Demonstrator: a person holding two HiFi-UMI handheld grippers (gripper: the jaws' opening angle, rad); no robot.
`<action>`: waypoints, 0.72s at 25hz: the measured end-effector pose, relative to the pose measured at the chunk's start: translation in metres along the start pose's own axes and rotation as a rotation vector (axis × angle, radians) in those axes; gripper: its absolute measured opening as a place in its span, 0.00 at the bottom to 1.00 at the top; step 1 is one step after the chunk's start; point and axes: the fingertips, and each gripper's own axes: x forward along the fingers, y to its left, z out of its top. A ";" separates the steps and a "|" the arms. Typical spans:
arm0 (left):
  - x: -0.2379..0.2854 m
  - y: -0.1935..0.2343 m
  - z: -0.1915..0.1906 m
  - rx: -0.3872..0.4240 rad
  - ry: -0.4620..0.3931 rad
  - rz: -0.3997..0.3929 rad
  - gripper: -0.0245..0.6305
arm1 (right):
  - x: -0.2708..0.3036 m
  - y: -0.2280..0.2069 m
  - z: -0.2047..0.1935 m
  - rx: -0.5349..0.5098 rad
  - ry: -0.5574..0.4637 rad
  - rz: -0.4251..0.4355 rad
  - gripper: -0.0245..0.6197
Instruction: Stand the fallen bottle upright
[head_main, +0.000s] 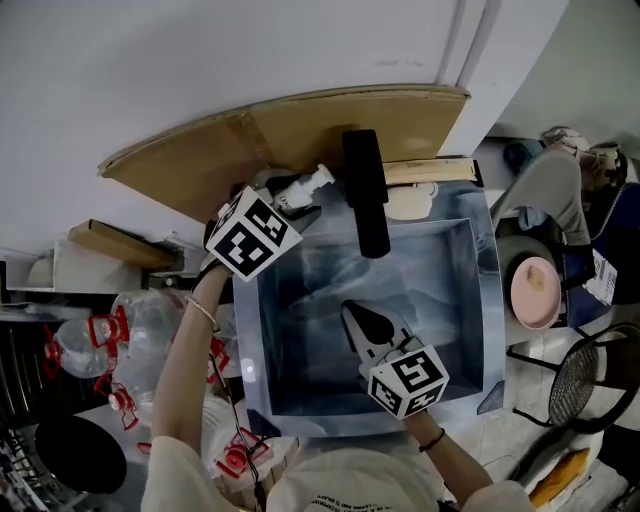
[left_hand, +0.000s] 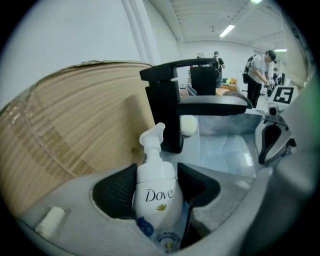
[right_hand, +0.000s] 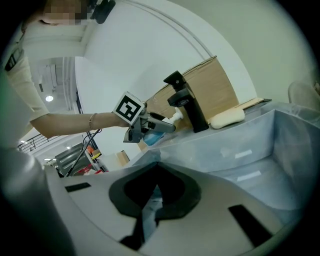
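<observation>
Nearest the lens, the bottle (left_hand: 156, 195) is being gripped round its body by the left hand-held gripper (left_hand: 156, 169), with both dark pads being pressed against its white sides. It is being held at the far left corner of the sink (head_main: 487, 300), in front of a sheet of cardboard (head_main: 300, 125), and its pump head is being pointed along the jaws toward the black faucet (head_main: 365, 190). It is being carried slanted rather than upright, and whether its base is touching the rim cannot be told. The step in hand is judged to be the righting itself, the grasp being already made. The next move is judged to call for the hand-held gripper being turned until the pump is topmost. The base would then be lowered flat onto the rim, clear of the faucet and the soap bar (head_main: 410, 203), and the pads parted only once the bottle is standing by itself. "Dove" is being shown in dark script on the bottle's front, with a small gold bird mark beneath. A round blue sticker and a printed panel lower down are being shown too small to be read. Further right, the right hand-held gripper (head_main: 355, 315) is being held over the basin with its jaws together and nothing between them. Only black-and-white square markers, no words, are being displayed on its cube.
</observation>
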 end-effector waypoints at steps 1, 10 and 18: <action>-0.003 0.002 0.003 -0.019 -0.022 0.022 0.44 | -0.001 0.000 0.000 -0.002 0.001 0.005 0.04; -0.033 0.015 0.032 -0.230 -0.290 0.193 0.44 | -0.008 0.000 0.003 -0.017 0.005 0.027 0.04; -0.065 0.039 0.039 -0.419 -0.555 0.417 0.44 | -0.014 -0.004 0.002 -0.029 0.012 0.026 0.04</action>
